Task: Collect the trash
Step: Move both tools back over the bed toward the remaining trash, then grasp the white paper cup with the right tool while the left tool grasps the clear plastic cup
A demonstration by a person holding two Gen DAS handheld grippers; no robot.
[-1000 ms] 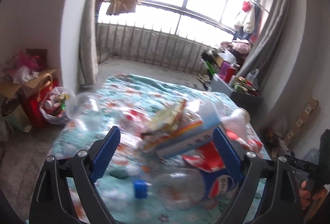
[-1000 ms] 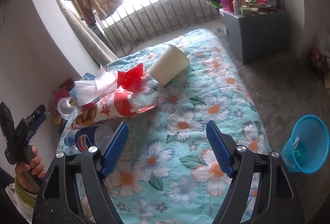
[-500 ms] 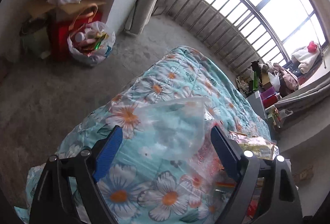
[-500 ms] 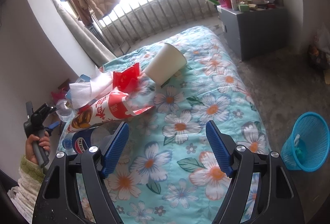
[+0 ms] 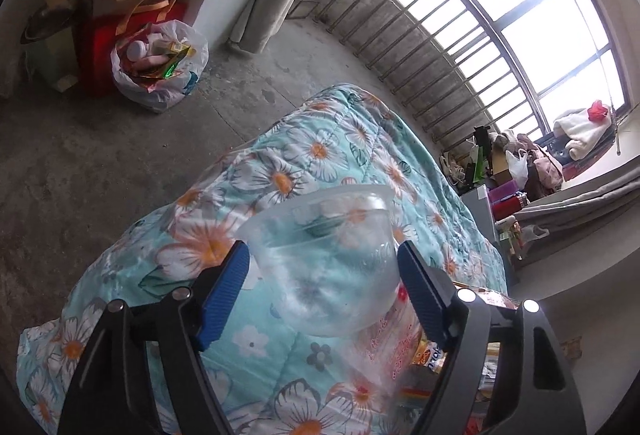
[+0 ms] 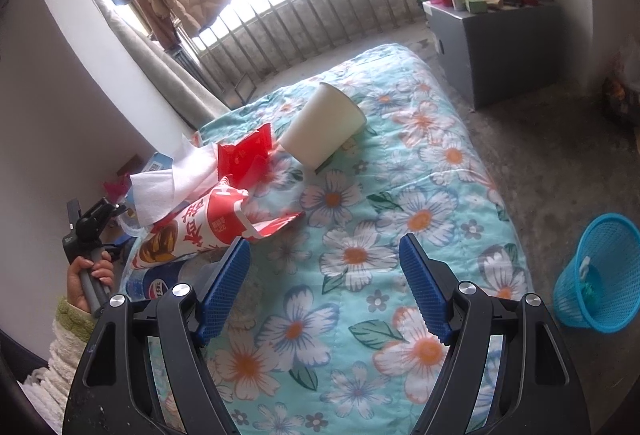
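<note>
Clear plastic is what matters here: a transparent bowl [image 5: 328, 267] lies on the flowered quilt [image 5: 312, 147] of the bed, tipped so that its open rim faces away toward the window and its rounded bottom points back at the left tool [image 5: 323, 277]. It sits squarely between that tool's two blue pads [image 5: 224, 295]. The jaws are closing on it, but I can't see either pad pressing the wall yet; a sliver of quilt shows on the left side, and the right pad is just beside the curve. So the bowl is bracketed, not yet held, as far as I can judge.

The bowl's axis, bottom to rim, runs along the line the left tool points, so the pads meet its round sides across the width. Thin plastic like that will likely flex, and a rounded wall may squirt forward out of the pinch if the pads land too near the bottom.

The right tool [image 6: 324, 285] hangs over bare quilt, its jaws spread with nothing between them. Ahead of it and to its left lie a red-and-white snack bag [image 6: 208, 223], a white tissue [image 6: 172, 183], a red wrapper [image 6: 244, 155] and a paper cup [image 6: 324, 127] on its side. A blue basket [image 6: 596, 275] stands on the floor to the right, beyond the bed's edge, nearer the right hand than the left.
</note>
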